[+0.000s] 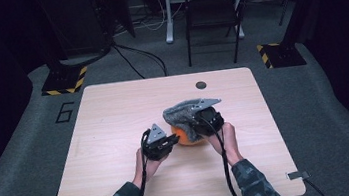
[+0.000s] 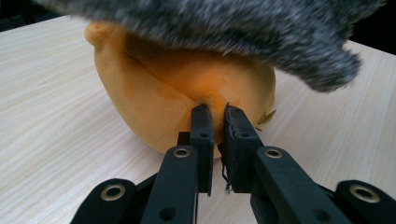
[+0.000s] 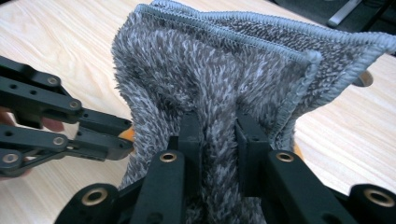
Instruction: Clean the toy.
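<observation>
High view: your left gripper (image 1: 167,143) pinches the orange plush (image 1: 185,136) while your right gripper (image 1: 199,120) clamps the grey towel (image 1: 180,113); next, drag it across the plush

Both forearms reach up from the table's near edge. The left gripper (image 1: 168,141) points toward the right one, its jaws pinched nearly together on a fold of soft material. The right gripper (image 1: 204,119) clamps thick pile between its jaws.
</observation>
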Demonstrator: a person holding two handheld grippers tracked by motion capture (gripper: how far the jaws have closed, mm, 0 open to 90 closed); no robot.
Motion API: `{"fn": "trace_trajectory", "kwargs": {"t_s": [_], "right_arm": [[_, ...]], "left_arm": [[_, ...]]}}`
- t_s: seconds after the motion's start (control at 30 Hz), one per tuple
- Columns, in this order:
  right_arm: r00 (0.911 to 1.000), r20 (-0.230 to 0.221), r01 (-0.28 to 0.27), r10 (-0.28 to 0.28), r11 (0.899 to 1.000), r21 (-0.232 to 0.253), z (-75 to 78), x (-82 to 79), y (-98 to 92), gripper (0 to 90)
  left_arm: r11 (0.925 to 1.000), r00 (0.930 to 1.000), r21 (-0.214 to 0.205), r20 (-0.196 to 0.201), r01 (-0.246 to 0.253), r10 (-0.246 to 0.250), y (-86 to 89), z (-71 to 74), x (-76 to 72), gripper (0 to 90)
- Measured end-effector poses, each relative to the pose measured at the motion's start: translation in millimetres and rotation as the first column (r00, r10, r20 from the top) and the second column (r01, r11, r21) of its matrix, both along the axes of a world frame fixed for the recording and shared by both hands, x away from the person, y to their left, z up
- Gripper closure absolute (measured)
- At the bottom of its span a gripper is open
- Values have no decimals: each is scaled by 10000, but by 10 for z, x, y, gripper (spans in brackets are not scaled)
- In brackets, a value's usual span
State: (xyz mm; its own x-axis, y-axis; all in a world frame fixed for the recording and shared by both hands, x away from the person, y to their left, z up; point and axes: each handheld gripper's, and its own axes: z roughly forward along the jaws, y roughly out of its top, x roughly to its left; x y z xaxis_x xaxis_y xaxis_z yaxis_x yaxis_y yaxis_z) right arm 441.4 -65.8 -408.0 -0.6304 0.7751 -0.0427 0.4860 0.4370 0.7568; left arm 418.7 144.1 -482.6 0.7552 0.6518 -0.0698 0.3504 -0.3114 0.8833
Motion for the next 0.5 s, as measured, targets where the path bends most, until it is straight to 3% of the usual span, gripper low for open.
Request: {"fn": "trace_trajectory", "kwargs": {"t_s": [0.13, 0.5], "right_arm": [[10000, -87, -32, 31, 9999, -136, -84, 30, -2, 750], [9997, -246, -79, 78, 10000, -49, -136, 37, -110, 750]], "left_arm": [[10000, 9999, -33, -140, -5, 4, 23, -12, 5, 831], [10000, 10000, 34, -24, -32, 32, 32, -21, -12, 833]]}}
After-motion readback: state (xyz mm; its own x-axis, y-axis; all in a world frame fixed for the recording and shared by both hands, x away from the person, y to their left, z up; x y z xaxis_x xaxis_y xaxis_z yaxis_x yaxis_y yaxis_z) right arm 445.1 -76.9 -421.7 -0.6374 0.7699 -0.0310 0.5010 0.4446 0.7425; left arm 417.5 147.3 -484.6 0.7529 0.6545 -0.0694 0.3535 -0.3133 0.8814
